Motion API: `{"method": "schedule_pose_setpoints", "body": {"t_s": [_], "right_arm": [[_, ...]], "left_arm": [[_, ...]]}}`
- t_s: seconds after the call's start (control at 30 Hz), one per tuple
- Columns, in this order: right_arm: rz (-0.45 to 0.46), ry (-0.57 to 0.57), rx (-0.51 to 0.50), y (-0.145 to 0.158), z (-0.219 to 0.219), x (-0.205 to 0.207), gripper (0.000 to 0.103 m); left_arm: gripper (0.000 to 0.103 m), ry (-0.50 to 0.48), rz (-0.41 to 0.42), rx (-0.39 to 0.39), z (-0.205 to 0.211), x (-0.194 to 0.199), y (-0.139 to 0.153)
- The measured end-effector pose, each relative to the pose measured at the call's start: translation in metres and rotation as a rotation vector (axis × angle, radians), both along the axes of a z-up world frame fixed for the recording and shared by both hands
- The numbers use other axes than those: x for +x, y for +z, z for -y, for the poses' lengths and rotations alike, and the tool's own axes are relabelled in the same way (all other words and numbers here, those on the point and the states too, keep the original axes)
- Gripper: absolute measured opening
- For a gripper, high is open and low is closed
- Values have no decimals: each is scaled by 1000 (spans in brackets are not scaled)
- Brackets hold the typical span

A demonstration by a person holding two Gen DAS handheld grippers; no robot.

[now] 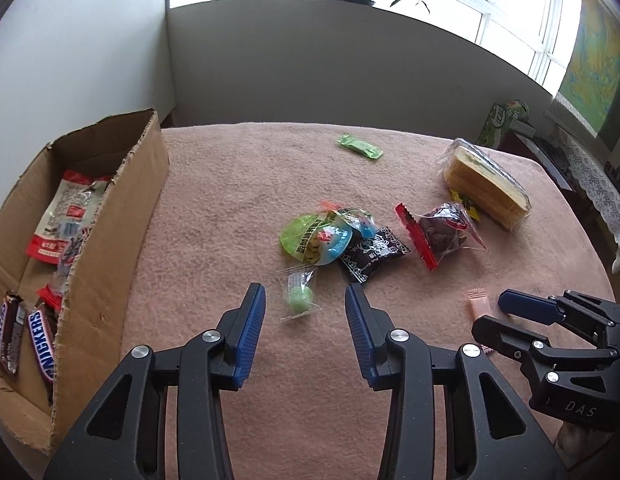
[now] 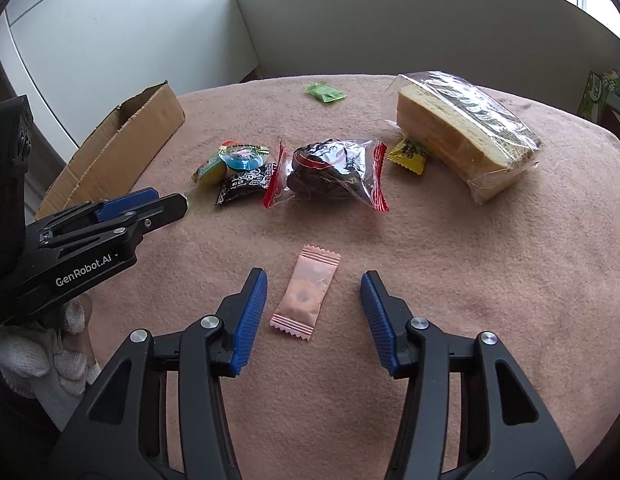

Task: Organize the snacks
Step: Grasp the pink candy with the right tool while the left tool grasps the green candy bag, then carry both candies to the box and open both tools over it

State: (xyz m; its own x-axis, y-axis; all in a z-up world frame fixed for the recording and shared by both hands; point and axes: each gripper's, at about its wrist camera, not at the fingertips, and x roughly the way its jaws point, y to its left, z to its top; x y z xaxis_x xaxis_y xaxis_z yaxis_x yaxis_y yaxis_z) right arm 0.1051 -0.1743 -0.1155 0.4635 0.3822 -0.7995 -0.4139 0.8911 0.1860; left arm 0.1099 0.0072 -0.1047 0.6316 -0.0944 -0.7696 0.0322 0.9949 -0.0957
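Cardboard box (image 1: 110, 208), one, open-topped, at your nine o'clock on the pink cloth (image 1: 238, 184). Contents: two Snickers bars (image 1: 42, 344) at the near end, one red-and-white pouch (image 1: 66, 216) leaning at the far end, further wrappers between them that you cannot make out.

Loose snacks on the cloth, nine counted:
- One clear-wrapped green sweet (image 1: 300, 296), between your left gripper (image 1: 306, 300) fingers; jaws parted, pads clear of it.
- One pink candy sachet (image 2: 304, 292), between your right gripper (image 2: 314, 300) fingers; jaws parted, not touching it.
- One green-lidded jelly cup (image 1: 310, 236), twelve o'clock of the left gripper.
- One blue-lidded jelly cup (image 2: 244, 158), touching the green one.
- One black patterned packet (image 1: 372, 254), just beside the cups.
- One clear bag with red edges holding dark fruit (image 2: 330, 172), centre.
- One yellow candy (image 2: 408, 156), tucked against the cake.
- One wrapped sliced cake (image 2: 466, 132), two o'clock.
- One green candy (image 1: 360, 146), far edge, well apart.

Your gloved hand (image 2: 42, 352) carries the left gripper.
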Motion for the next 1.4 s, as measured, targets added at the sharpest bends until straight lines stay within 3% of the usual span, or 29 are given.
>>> {"method": "schedule_pose_setpoints", "body": {"t_s": [0.3,0.43,0.6,1.03,1.4], "right_arm": [[52,34,-107,-3,-18,-2,51],[64,43,-155,-3,-20,-1,37],[61,44,-168,0,-13,0,21],[42,15,-99,5,7,-7,20],[85,3,-66,30,13,-15,20]], "left_arm": [[40,9,-60,-24,-5,11,-14],[40,11,-61,-30,-6,13,-15],[23,24,-58,-13,-8,12,-16],[22,22,-42,-36,-11,3,-11],[22,22,37,-73,-16,-16,15]]}}
